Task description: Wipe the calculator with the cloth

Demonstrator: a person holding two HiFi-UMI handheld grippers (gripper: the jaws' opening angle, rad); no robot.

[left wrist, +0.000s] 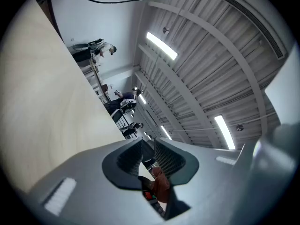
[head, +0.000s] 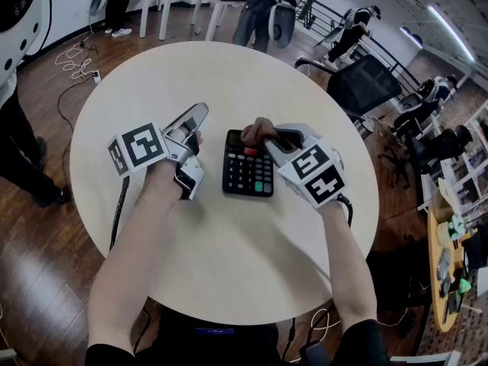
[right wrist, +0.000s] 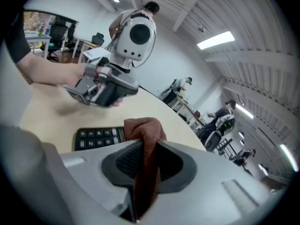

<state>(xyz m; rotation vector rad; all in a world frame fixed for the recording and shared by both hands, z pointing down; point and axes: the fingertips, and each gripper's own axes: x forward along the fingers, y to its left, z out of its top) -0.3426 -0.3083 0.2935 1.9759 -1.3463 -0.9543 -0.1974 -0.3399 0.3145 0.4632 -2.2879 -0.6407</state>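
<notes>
The right tool point(right wrist: 145, 165) pinches the cloth point(right wrist: 144, 135) over the calculator point(head: 248, 175); wiping seems barely begun. The left tool point(head: 195, 115) is pressed together, empty.

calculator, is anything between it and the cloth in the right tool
Nothing visible does. The right tool is shut on the cloth, which hangs over the top edge of the calculator. The left tool, shut and empty, sits off to the calculator's left, apart from it.

Left tool point(head: 197, 113), right tool point(head: 274, 137): grey, b&w marker cubes point(head: 139, 147).
</notes>
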